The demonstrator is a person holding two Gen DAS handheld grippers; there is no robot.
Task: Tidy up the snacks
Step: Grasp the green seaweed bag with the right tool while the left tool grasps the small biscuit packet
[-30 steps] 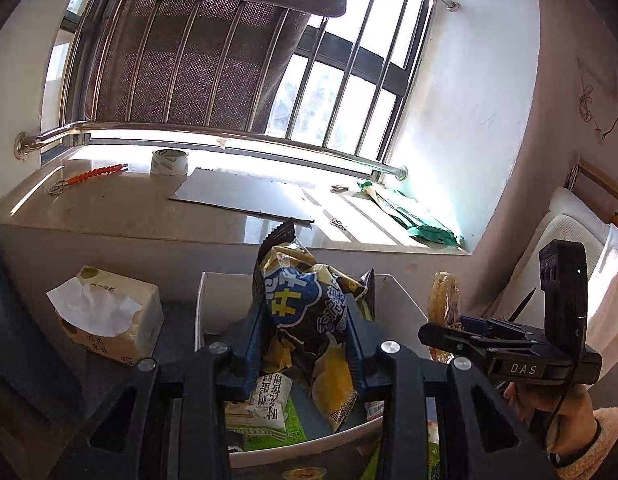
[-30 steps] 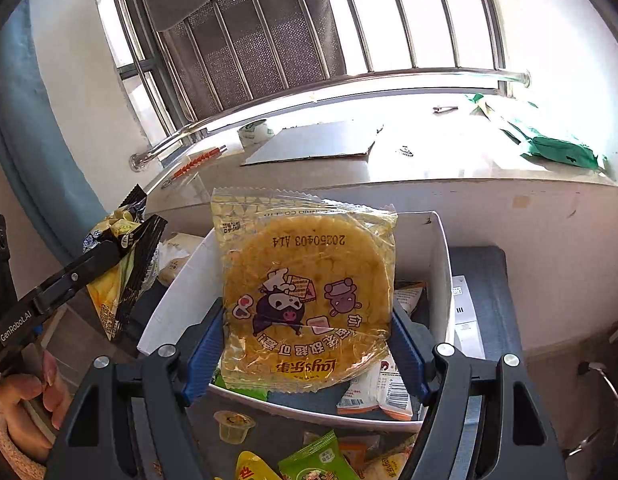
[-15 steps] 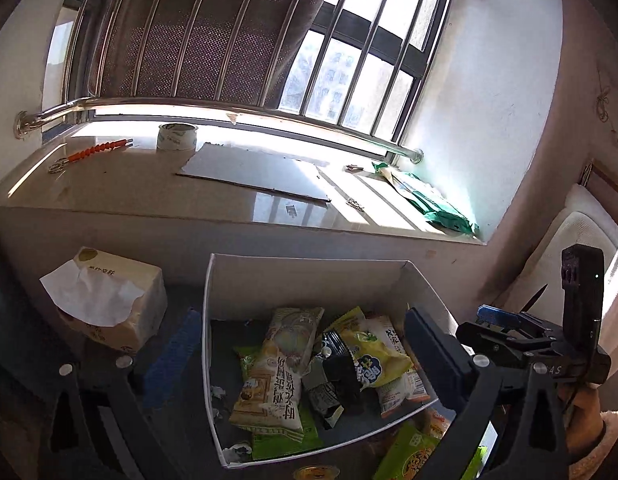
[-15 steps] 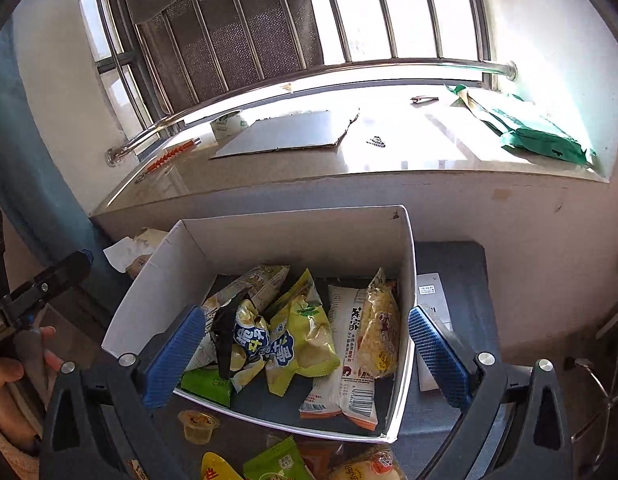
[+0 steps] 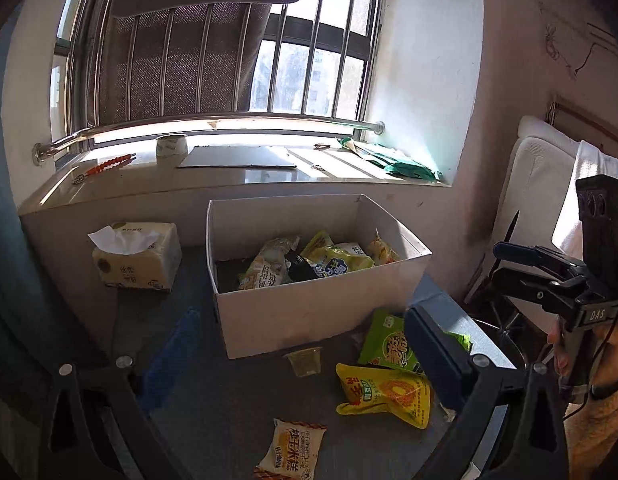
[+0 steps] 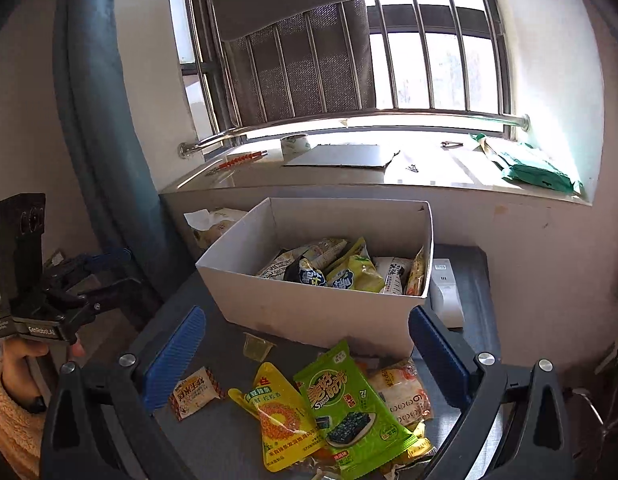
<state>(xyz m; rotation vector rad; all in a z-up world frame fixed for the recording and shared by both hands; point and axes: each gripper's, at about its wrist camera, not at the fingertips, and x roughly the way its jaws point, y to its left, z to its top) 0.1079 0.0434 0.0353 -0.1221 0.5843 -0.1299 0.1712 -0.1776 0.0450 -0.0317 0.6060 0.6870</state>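
Both tools gaping, empty — white box [image 6: 309, 312] rim unobstructed

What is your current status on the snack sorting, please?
Left gripper and right gripper open, empty. Several packets in white box. Green seaweed pack, yellow pouch loose on table. Nothing blocking.

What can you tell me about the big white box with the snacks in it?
The white box looks like plain cardboard, open on top with no lid, with straight walls. It stands upright on the dark grey table, just below the windowsill. Several snack packets lie jumbled in its bottom; it is far from full. A small clear jelly cup sits close to its front wall, and more packets lie on the table in front. A tissue pack sits to one side. No gripper touches it.
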